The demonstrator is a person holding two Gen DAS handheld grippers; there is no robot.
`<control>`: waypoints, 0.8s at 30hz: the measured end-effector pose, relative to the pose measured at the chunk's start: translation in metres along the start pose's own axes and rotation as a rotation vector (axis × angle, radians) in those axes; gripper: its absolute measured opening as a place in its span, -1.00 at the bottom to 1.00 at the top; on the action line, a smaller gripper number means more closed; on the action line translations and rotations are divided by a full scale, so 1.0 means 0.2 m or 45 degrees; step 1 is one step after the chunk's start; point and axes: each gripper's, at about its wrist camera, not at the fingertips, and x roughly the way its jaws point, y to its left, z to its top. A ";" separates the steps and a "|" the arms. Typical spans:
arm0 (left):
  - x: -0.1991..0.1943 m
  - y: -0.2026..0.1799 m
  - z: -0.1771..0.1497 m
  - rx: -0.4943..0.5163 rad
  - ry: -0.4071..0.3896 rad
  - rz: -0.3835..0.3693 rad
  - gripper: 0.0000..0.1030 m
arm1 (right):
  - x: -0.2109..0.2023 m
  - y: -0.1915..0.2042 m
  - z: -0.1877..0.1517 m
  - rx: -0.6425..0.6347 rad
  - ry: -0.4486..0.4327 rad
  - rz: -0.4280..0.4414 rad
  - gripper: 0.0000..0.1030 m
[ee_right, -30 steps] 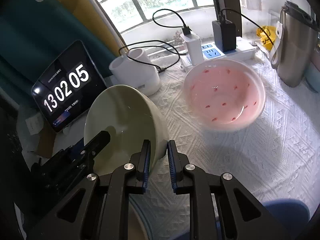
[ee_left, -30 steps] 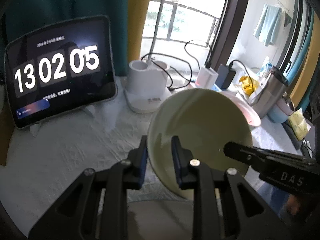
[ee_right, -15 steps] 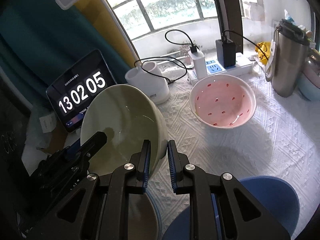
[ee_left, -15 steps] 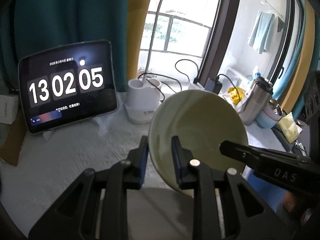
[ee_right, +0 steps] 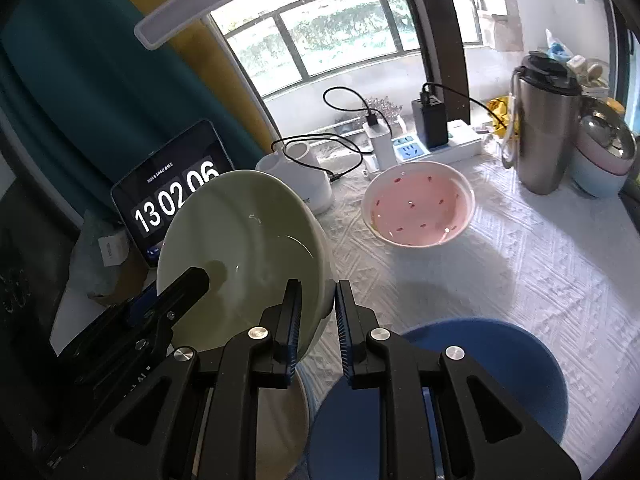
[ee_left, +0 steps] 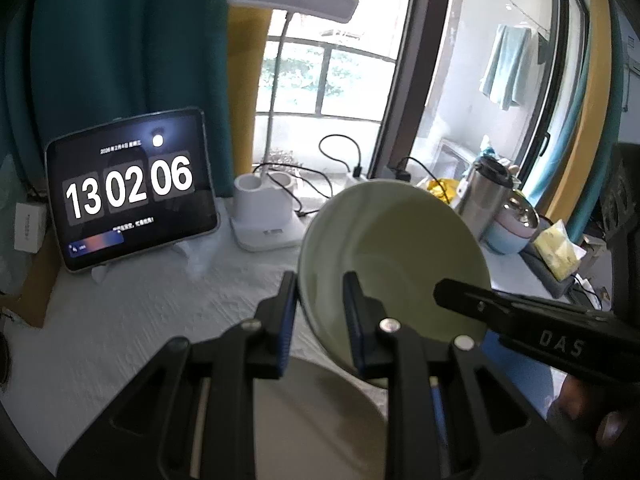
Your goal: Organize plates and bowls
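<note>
Carrying the bowl well starts with the table [ee_right: 520,280], the biggest thing under you: its white cloth is crowded, so choose the landing spot before you lower. The blue plate [ee_right: 500,360] lies at about 5 o'clock in the right wrist view, just beside a pale plate [ee_left: 320,420] that sits below both tools. The pink bowl [ee_right: 420,212] rests at 1 o'clock, well apart from your load. The green bowl [ee_left: 388,264] is up off the cloth and tipped on edge, its open face toward the right tool, held across the middle of both views. Your left gripper [ee_left: 320,316] pinches one side of its rim, one finger inside and one outside. Your right gripper [ee_right: 316,320] pinches the opposite side the same way. Neither is spread; both are clamped on the wall of the bowl.

Move both hands as one, so that neither grip twists the rim. My judgement is that levelling the bowl before you lower it will stop it sliding out. Steer clear of the lamp [ee_left: 292,0] at 12 o'clock and the clock screen [ee_left: 128,196] at 10 o'clock.
</note>
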 end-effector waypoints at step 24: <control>-0.14 -0.35 -0.15 0.065 -0.001 -0.075 -0.55 | -0.32 -0.24 -0.19 0.069 -0.063 -0.034 -0.64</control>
